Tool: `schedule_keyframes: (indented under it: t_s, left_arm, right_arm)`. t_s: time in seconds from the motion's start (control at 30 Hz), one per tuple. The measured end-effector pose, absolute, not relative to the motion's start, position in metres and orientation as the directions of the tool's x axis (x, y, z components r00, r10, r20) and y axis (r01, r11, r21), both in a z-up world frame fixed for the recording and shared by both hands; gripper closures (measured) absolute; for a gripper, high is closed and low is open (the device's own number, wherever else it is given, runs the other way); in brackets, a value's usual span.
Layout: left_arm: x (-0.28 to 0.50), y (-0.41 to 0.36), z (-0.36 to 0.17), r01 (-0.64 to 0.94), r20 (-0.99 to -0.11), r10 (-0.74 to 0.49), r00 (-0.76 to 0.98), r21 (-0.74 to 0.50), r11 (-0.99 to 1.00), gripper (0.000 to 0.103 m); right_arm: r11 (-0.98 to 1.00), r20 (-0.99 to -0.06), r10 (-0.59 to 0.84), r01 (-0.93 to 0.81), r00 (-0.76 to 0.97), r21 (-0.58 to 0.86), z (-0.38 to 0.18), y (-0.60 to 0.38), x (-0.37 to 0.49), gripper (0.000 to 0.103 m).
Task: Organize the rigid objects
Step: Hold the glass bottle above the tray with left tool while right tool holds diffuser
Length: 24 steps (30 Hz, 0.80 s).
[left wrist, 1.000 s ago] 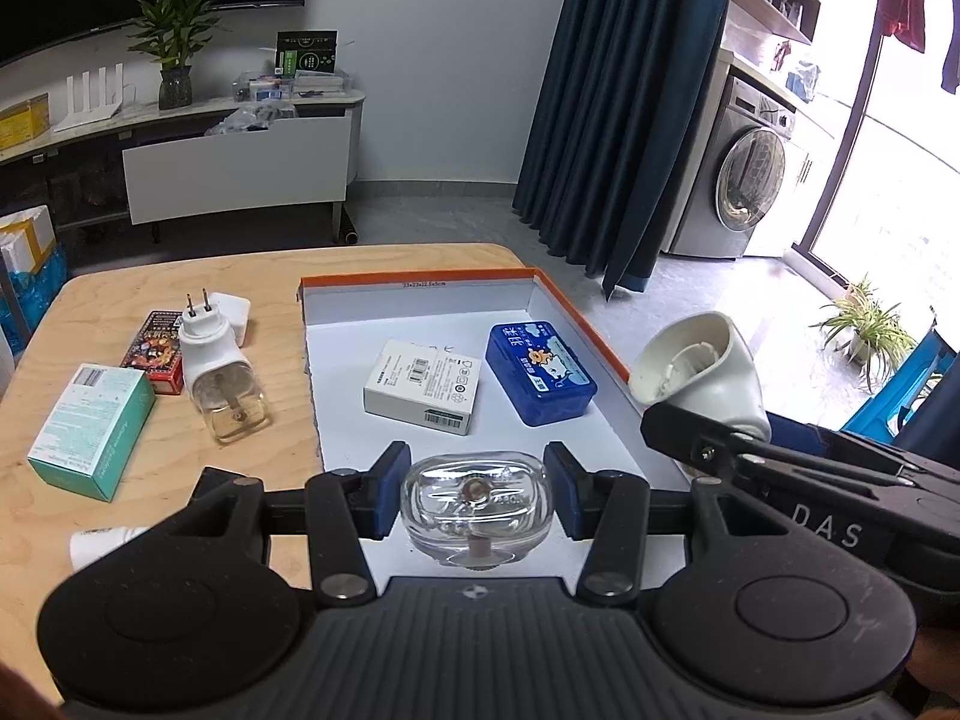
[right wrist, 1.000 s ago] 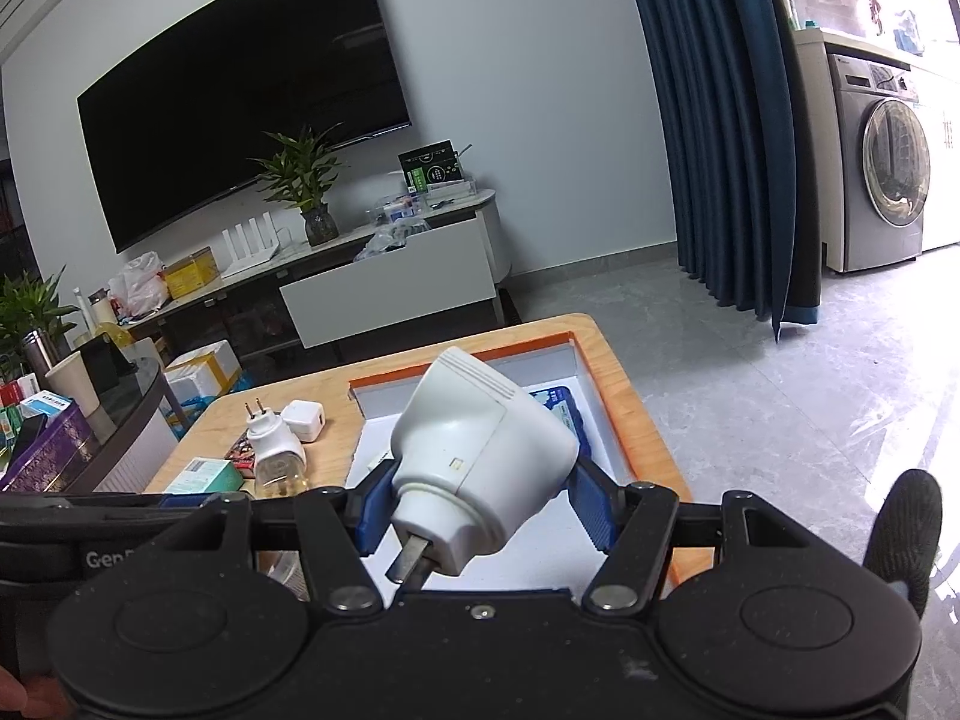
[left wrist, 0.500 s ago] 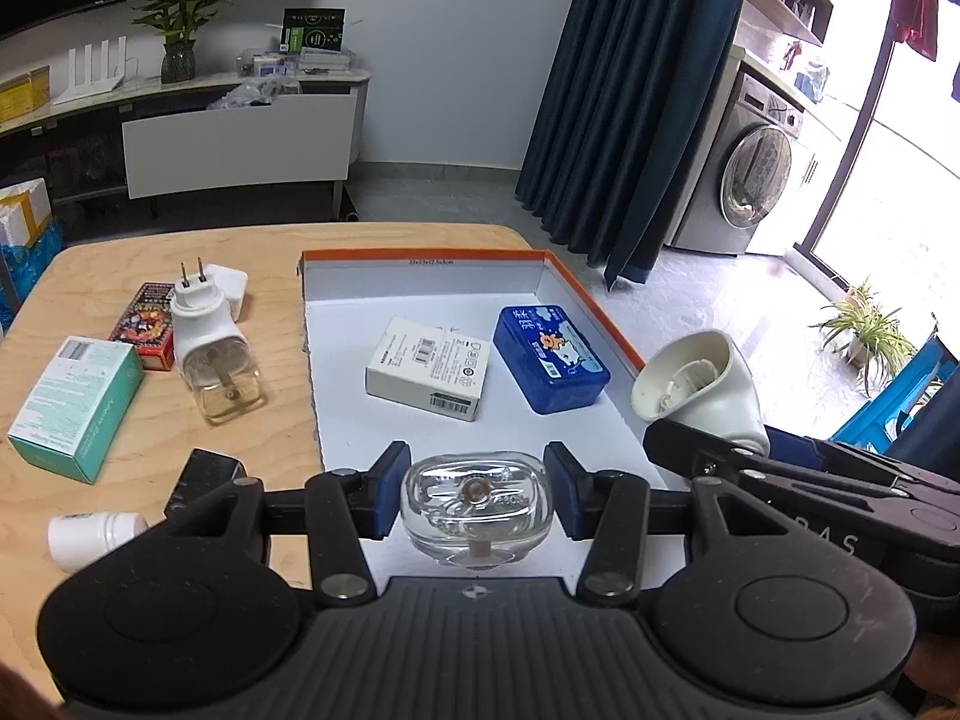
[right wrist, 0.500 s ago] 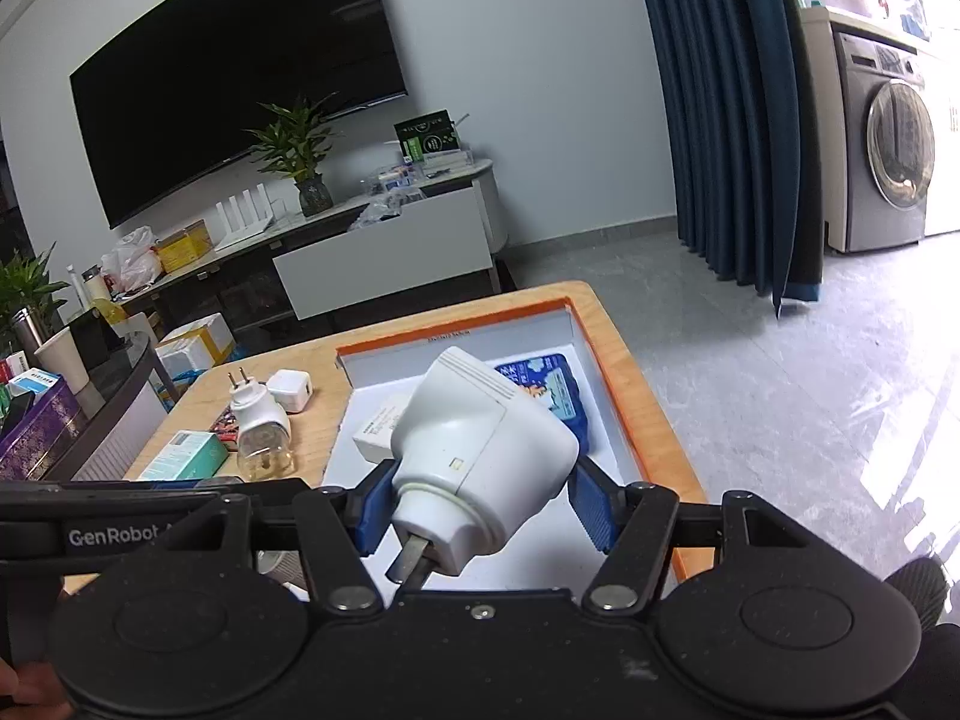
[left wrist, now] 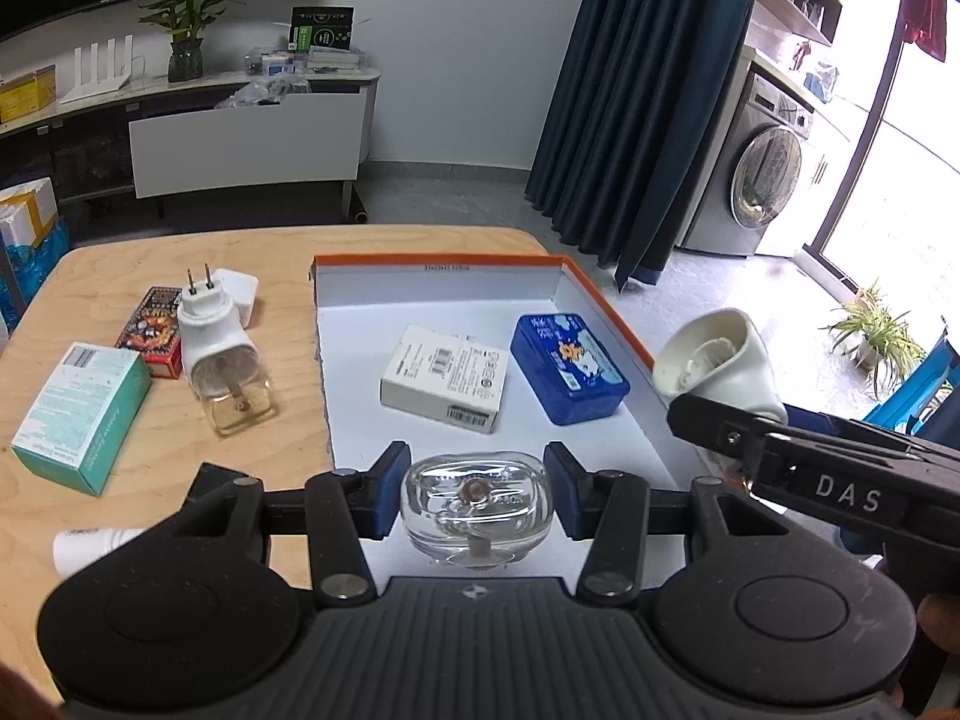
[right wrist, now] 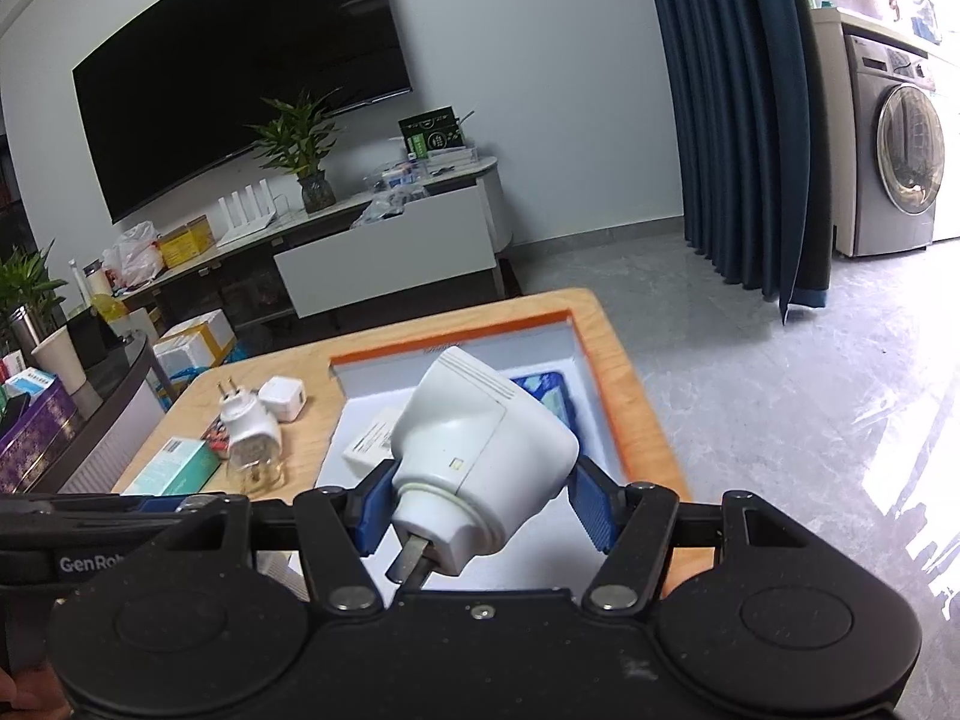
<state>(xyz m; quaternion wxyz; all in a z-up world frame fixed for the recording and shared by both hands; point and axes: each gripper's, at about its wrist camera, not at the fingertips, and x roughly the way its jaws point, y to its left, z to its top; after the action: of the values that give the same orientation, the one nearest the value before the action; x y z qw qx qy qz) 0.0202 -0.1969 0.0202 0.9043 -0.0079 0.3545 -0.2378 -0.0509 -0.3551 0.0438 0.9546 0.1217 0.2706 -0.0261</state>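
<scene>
Right hand-held gripper (right wrist: 480, 516) edged nearer the tray (left wrist: 606, 306), clamping white plug housing (right wrist: 480, 450); left hand-held gripper (left wrist: 477, 498) clamps clear glass bottle (left wrist: 477, 501) over tray's near edge, likely both for stowing beside blue tin (left wrist: 570, 375)

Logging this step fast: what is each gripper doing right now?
Left gripper: shut on the clear glass bottle.
Right gripper: shut on the white plug-in heater.

tray's (left wrist: 336, 420) near floor bare, white box (left wrist: 447, 381) and blue tin (left wrist: 567, 375) crowding beyond
</scene>
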Motion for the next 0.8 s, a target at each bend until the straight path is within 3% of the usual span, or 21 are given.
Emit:
schedule_keyframes:
  t_s: [0.8]
  left_arm:
    - [0.029, -0.23, 0.028, 0.451, -0.634, -0.438, 0.638, -0.153, 0.879, 0.054]
  right_arm:
    - [0.979, -0.553, -0.008, 0.12, 0.833, 0.167, 0.051, -0.376, -0.048, 0.03]
